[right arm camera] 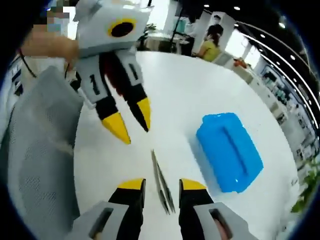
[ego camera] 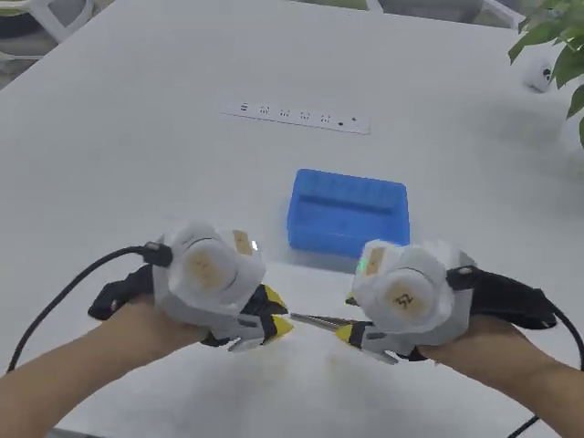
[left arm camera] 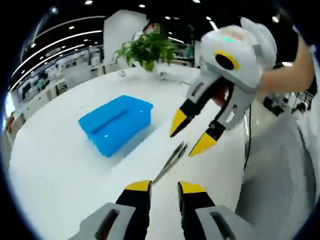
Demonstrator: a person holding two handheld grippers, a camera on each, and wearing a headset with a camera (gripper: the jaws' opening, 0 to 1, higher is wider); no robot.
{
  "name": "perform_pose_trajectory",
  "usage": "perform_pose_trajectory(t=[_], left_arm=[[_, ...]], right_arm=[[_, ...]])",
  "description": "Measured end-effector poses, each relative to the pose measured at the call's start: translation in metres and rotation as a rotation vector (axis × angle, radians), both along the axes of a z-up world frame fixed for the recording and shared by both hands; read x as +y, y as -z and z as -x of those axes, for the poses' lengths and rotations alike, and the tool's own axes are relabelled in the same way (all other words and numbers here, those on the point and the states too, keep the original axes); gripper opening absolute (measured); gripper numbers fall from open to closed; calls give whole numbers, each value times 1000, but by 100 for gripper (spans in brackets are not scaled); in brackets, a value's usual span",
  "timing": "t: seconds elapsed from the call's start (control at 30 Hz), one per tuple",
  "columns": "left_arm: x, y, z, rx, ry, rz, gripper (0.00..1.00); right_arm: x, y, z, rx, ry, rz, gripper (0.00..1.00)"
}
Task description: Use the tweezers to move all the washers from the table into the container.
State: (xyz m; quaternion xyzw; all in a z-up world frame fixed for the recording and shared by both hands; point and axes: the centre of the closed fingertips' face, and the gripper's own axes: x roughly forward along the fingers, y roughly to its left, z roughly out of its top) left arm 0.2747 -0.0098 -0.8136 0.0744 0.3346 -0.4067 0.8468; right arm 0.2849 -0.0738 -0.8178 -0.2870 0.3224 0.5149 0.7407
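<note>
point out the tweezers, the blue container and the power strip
tweezers (right arm camera: 161, 182), right gripper view, mid-length
blue container (ego camera: 333, 239), head view, front wall
power strip (ego camera: 297, 116), head view, its middle

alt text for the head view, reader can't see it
Held in a person's hands, the left gripper and right gripper point at each other low over a white table, with thin metal tweezers between their open yellow-tipped jaws. A blue container sits just beyond them and a white power strip farther back.
</note>
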Motion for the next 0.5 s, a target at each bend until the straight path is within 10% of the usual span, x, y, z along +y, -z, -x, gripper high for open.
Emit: perform_pose_trajectory(t=[0.07,0.2,0.37,0.5], left_arm=[[11,-19,3,-19,-100,63,33],[43,-37,9,-31,-325,70,72],[73,-59,18,-91,-497,77,99],[94,-74,23,-152,-604,82,99]], right_arm=[[-11,-20,-1,42,186,-120,29],[-40,-59,-10,-44,452,-288,51],[-75,-89,-8,-150,609,-338,87],[-100,-93,-8,-239,671,-285,99]])
